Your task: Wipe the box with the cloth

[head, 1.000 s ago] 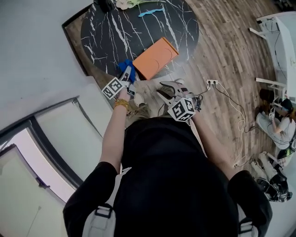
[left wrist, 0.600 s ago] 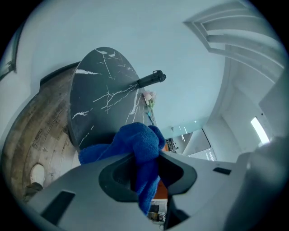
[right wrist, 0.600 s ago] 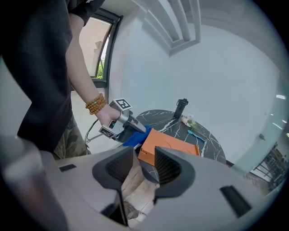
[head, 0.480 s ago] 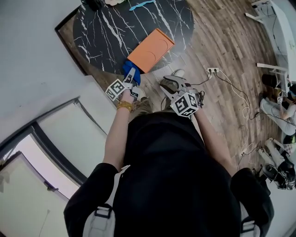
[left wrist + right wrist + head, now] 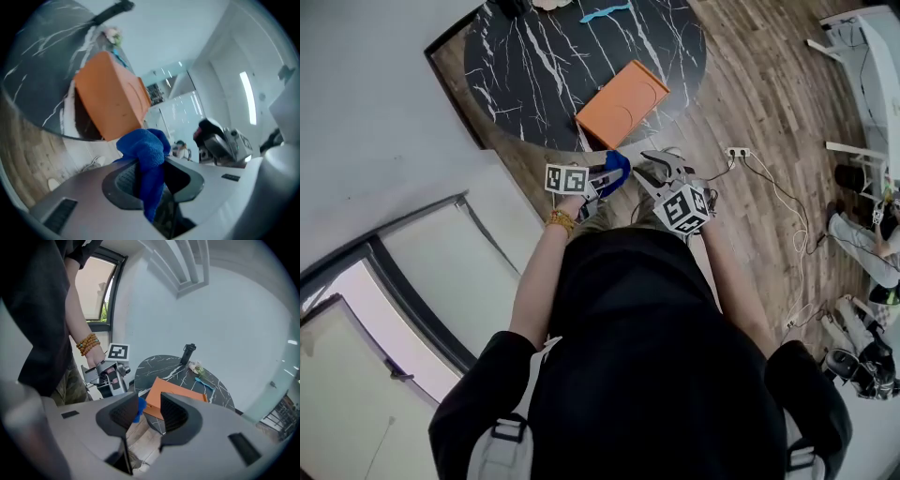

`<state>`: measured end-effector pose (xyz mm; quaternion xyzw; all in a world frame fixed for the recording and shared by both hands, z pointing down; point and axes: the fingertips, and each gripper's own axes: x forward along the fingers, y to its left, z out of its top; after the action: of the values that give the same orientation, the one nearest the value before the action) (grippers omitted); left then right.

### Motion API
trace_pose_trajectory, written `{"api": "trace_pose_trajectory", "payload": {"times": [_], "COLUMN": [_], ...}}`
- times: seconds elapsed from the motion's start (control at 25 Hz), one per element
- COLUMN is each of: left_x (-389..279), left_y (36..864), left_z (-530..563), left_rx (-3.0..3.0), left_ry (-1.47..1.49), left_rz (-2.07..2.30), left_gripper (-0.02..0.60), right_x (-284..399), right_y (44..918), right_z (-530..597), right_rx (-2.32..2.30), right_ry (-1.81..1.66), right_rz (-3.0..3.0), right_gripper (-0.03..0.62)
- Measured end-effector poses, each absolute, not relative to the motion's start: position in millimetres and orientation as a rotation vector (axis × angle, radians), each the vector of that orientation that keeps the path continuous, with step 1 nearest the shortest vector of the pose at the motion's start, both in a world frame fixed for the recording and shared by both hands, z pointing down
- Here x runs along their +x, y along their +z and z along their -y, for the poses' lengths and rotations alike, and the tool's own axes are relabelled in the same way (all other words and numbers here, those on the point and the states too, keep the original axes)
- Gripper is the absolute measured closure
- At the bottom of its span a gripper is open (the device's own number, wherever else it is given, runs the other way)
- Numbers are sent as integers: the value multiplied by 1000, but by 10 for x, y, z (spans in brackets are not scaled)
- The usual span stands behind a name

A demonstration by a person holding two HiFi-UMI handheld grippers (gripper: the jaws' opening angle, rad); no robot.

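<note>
The orange box (image 5: 622, 103) lies flat on the round black marble table (image 5: 534, 56), near its front edge. My left gripper (image 5: 614, 173) is shut on the blue cloth (image 5: 615, 171) and holds it off the table, just in front of the box. In the left gripper view the cloth (image 5: 145, 150) bunches up between the jaws, with the box (image 5: 110, 98) behind it. My right gripper (image 5: 661, 169) hangs open over the floor, right of the cloth, with nothing between its fingers. The right gripper view shows the box (image 5: 173, 389), a bit of cloth (image 5: 139, 408) and the left gripper (image 5: 110, 378).
At the table's far side are a black bottle (image 5: 188, 352), flowers (image 5: 196, 367) and a light blue object (image 5: 605, 11). A power strip (image 5: 736, 152) with cables lies on the wooden floor. A window (image 5: 96, 291) and a white wall are on the left. A person sits at the far right (image 5: 862, 244).
My left gripper has swung right with the cloth, from the table's edge by the box's near corner to a spot beside the right gripper. The right gripper has hardly moved.
</note>
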<state>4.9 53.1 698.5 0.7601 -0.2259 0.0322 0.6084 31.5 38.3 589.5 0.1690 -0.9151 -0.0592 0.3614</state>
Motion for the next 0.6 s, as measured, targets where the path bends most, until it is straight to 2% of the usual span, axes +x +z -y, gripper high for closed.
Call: {"api": "trace_pose_trajectory", "payload": {"times": [0.12, 0.32, 0.4, 0.48, 0.6], "left_x": [94, -285, -392, -417, -477], "left_y": [6752, 6029, 5795, 5635, 5659], "left_z": [-613, -248, -148, -107, -66], "left_rx": [1906, 1830, 1803, 1789, 1747], "left_ry": [182, -256, -413, -493, -530], "left_rz": [448, 520, 519, 508, 590], "left_gripper": [474, 474, 474, 473, 471], "right_x": [302, 120, -43, -249, -512], "right_y": [5715, 5515, 5584, 5638, 5662], "right_z": [-354, -373, -407, -382, -254], "right_rx": [410, 195, 89, 45, 4], "right_ry": [-115, -172, -231, -267, -254], "right_rz": [2420, 2483, 2468, 2469, 2492], "right_gripper": [454, 451, 413, 375, 367]}}
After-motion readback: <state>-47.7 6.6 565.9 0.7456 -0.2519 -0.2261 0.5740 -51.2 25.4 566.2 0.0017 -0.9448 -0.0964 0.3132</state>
